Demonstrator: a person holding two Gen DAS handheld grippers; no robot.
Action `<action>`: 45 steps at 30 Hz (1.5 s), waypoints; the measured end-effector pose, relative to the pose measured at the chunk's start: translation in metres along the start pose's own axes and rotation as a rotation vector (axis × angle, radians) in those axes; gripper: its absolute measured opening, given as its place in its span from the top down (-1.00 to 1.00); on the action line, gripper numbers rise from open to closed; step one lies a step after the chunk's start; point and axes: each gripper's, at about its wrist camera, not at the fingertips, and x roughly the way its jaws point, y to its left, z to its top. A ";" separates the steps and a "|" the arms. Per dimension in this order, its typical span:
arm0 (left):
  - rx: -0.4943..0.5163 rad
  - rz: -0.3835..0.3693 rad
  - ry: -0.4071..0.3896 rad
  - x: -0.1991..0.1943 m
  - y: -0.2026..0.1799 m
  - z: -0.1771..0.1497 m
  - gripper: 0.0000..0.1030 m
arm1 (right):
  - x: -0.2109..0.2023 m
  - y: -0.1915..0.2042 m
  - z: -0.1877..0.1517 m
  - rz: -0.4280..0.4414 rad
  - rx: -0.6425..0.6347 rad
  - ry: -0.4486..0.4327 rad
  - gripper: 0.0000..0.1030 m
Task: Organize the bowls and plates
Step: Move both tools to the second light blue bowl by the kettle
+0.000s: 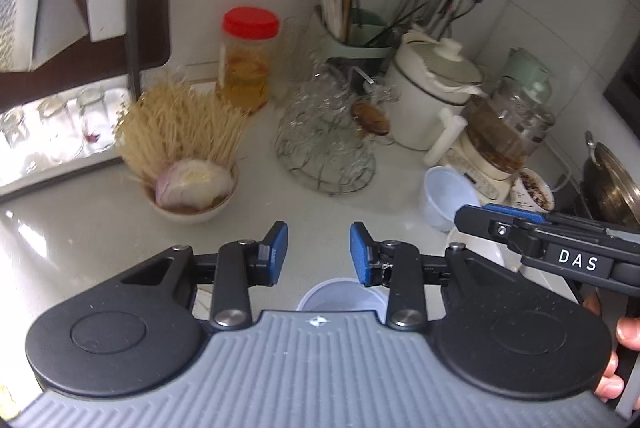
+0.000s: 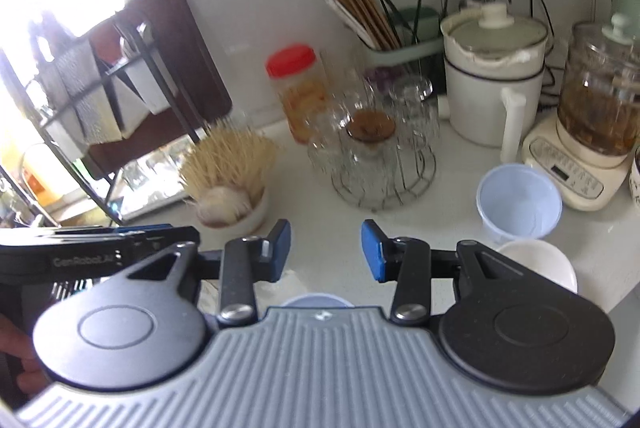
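2 blue bowls (image 2: 519, 202), upright on counter (image 2: 304, 224)

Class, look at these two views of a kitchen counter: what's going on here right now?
A person holds a claw in each hand above a crowded white counter. The left claw and right claw are both open with nothing between their pads. Below them sits a pale blue plastic bowl. A second blue bowl and a white bowl sit apart near the blender, not yet stacked.
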 end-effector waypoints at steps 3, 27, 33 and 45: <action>0.032 -0.025 -0.005 -0.006 -0.007 0.001 0.24 | -0.011 0.003 0.000 -0.013 0.003 -0.027 0.17; 0.170 -0.157 -0.011 -0.044 -0.047 -0.021 0.23 | -0.080 0.004 -0.032 -0.189 0.127 -0.100 0.17; 0.213 -0.183 0.012 -0.029 -0.070 -0.021 0.23 | -0.077 -0.014 -0.035 -0.212 0.165 -0.106 0.17; 0.209 -0.202 0.067 0.041 -0.122 -0.001 0.23 | -0.071 -0.085 -0.019 -0.274 0.223 -0.109 0.17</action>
